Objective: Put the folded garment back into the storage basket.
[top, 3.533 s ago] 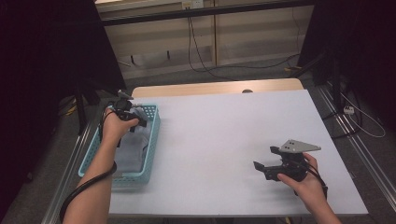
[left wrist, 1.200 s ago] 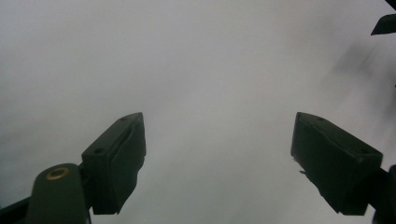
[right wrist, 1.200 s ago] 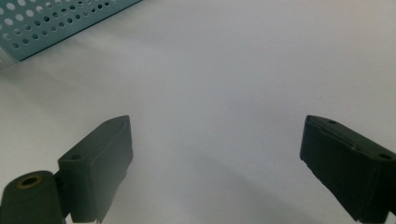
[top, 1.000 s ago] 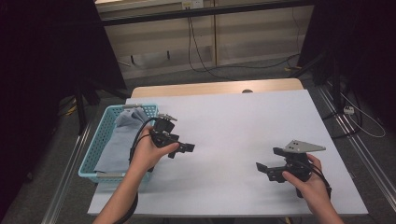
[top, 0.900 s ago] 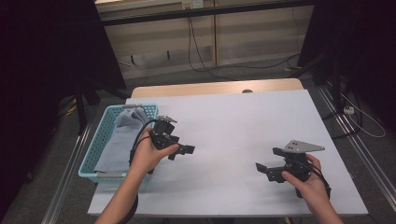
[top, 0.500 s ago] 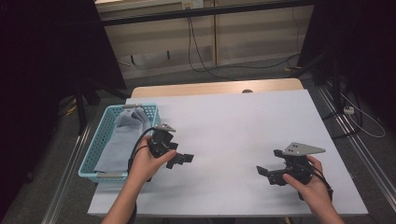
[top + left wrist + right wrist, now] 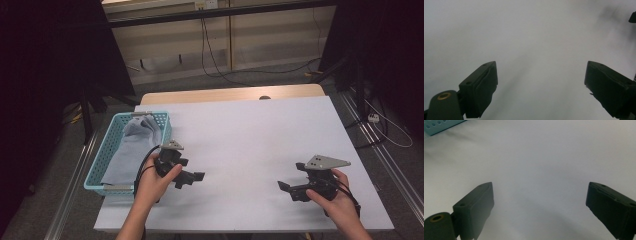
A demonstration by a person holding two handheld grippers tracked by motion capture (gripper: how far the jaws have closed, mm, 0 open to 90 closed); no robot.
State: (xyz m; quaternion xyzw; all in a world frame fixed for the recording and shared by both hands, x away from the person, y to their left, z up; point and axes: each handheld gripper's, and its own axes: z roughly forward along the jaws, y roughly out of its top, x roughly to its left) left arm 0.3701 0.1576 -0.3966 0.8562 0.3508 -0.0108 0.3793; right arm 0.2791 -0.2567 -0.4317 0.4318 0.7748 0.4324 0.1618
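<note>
Here we note both the left gripper (image 7: 192,178) and right gripper (image 7: 287,189) standing wide and empty (cloth (image 7: 131,147) lies in the basket (image 7: 95,170), frame's left), so we should reach back squarely.

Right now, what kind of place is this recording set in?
Probably a lab or workshop recording bay, not a home: a white-covered table with dark curtains at both sides, loose cables on the floor by a wall socket, and a teal basket holding grey cloth.
</note>
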